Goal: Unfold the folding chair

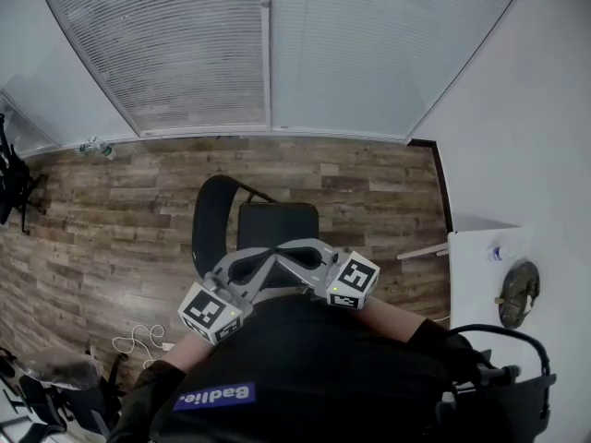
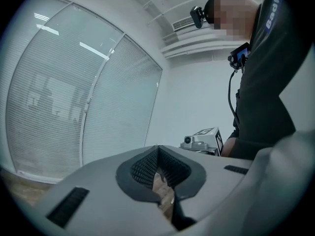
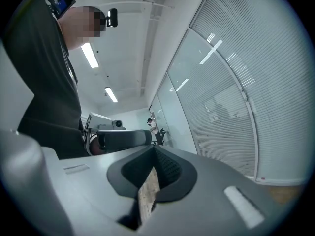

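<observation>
While both tools are held close in front of the person's dark torso, the biggest thing ahead of them is the glass wall (image 1: 277, 53) with its lowered blinds, well beyond their tips and filling the far side of the room. Below the tools and spreading out to both sides lies the wood-plank floor (image 1: 120, 210). Off to the right of the right gripper, well apart from it, stands a white table (image 1: 471, 289) against the wall.

The folding chair (image 1: 277, 224) stands on the floor just beyond and below the tips of the two tools. It is black, with its seat facing up and its curved back rising on the left gripper's side. From the head view I cannot tell whether either tip touches the seat's near edge.

The left gripper (image 1: 261, 266) reaches in from the lower left and the right gripper (image 1: 300, 250) from the lower right. Their noses come together above the near edge of the seat, with their marker cubes nearest the person.

In the left gripper view the ribbed pads (image 2: 145, 170) are pressed together with nothing between them, and only a sliver of floor shows below. The right gripper view shows the same: jaws fully together and empty, with the left tool just ahead and to one side.

A pale cable (image 1: 138, 344) lies coiled on the floor to the left of the left gripper. A small bottle (image 1: 497, 253) stands on the table.
</observation>
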